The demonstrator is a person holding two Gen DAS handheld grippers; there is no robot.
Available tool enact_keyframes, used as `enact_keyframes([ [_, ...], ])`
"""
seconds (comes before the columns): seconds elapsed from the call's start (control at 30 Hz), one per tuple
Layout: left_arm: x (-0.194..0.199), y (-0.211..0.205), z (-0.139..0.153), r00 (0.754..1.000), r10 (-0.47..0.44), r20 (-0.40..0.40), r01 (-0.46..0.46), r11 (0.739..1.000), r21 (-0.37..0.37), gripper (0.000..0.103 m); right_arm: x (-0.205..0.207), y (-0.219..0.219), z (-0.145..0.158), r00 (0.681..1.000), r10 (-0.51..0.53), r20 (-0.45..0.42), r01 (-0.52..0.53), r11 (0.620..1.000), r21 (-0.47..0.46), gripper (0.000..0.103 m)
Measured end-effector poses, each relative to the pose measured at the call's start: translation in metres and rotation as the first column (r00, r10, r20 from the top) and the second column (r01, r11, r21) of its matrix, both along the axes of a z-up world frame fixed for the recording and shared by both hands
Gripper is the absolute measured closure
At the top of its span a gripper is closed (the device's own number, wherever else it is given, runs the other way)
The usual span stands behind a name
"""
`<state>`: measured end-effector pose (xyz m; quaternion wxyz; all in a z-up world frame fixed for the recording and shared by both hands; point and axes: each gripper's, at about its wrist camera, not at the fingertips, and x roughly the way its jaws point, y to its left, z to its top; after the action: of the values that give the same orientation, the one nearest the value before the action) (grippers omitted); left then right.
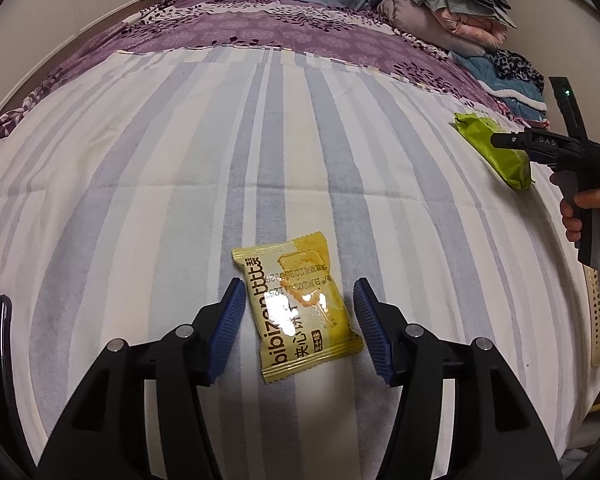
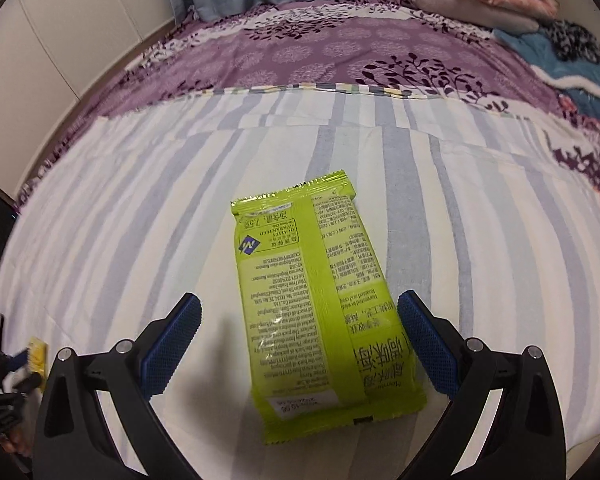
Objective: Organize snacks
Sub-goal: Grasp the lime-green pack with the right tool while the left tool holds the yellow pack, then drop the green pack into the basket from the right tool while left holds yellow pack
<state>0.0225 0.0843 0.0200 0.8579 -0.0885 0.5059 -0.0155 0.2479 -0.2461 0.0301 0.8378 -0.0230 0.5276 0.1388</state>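
Striped bed sheet (image 1: 140,200) carries both snacks: left claw (image 1: 300,328) spread around the yellow packet (image 1: 300,312), right claw (image 2: 300,352) spread around the green packet (image 2: 320,300). Both look light, crinkly, slippery; pinch across the middles gently.

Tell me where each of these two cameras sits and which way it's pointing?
Left wrist view: rides on the left gripper, looking along its open fingers at the yellow snack packet on the striped sheet; the person's right hand shows.
Right wrist view: rides on the right gripper, looking along its open fingers at the green snack packet.
Shared: both packets, the sheet, the purple bedspread.
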Motion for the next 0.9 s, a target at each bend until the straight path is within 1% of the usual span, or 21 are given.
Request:
enact_keyframes([
  [0.13,-0.004,0.0,0.0,1.0,-0.001,0.003,0.001,1.0,-0.003,0.046,0.0,0.007,-0.005,1.0,-0.013,0.018,0.014,0.999,-0.048,0.007],
  [0.17,-0.004,0.0,0.0,1.0,0.0,0.003,0.0,1.0,-0.002,0.048,-0.001,0.008,-0.006,1.0,-0.015,0.021,0.017,0.998,-0.06,0.009],
  [0.2,-0.004,0.001,0.0,1.0,0.003,0.003,-0.003,1.0,-0.001,0.051,-0.002,0.009,-0.008,1.0,-0.019,0.022,0.021,0.997,-0.075,0.02],
  [0.23,-0.005,0.002,0.0,1.0,0.007,0.003,-0.007,1.0,-0.003,0.053,-0.005,0.01,-0.008,0.999,-0.023,0.03,0.025,0.995,-0.093,0.026],
  [0.33,-0.005,0.003,0.001,1.0,0.01,0.005,-0.01,1.0,-0.007,0.056,-0.012,0.011,-0.004,0.999,-0.02,0.05,0.025,0.994,-0.11,0.032],
  [0.4,-0.006,0.002,0.003,1.0,0.007,0.011,-0.007,1.0,-0.002,0.062,-0.019,0.014,0.0,0.998,-0.013,0.067,0.022,0.991,-0.135,0.033],
  [0.47,-0.006,0.002,0.006,1.0,0.005,0.019,-0.005,1.0,-0.004,0.065,-0.027,0.016,0.004,0.997,-0.005,0.08,0.017,0.989,-0.146,0.033],
  [0.57,-0.006,0.002,0.008,1.0,0.001,0.023,-0.001,1.0,-0.002,0.068,-0.039,0.014,0.011,0.996,-0.011,0.088,0.022,0.992,-0.122,0.034],
  [0.7,-0.008,0.003,0.007,1.0,0.011,0.018,-0.011,1.0,-0.001,0.068,-0.058,0.009,0.017,0.995,-0.03,0.093,0.038,0.996,-0.082,0.034],
  [0.77,-0.009,0.002,0.006,1.0,0.016,0.013,-0.016,1.0,0.0,0.066,-0.068,0.006,0.019,0.994,-0.046,0.095,0.052,0.997,-0.063,0.034],
  [0.83,-0.01,0.002,0.005,1.0,0.016,0.004,-0.016,1.0,-0.01,0.053,-0.08,0.002,0.02,0.994,-0.064,0.094,0.068,0.997,-0.041,0.034],
  [0.87,-0.01,0.0,0.005,1.0,0.015,0.003,-0.015,1.0,-0.002,0.045,-0.084,-0.001,0.02,0.993,-0.073,0.093,0.077,0.997,-0.033,0.034],
  [0.9,-0.012,-0.002,0.004,1.0,0.012,0.004,-0.012,1.0,0.008,0.042,-0.089,-0.003,0.02,0.992,-0.083,0.09,0.086,0.996,-0.025,0.034],
])
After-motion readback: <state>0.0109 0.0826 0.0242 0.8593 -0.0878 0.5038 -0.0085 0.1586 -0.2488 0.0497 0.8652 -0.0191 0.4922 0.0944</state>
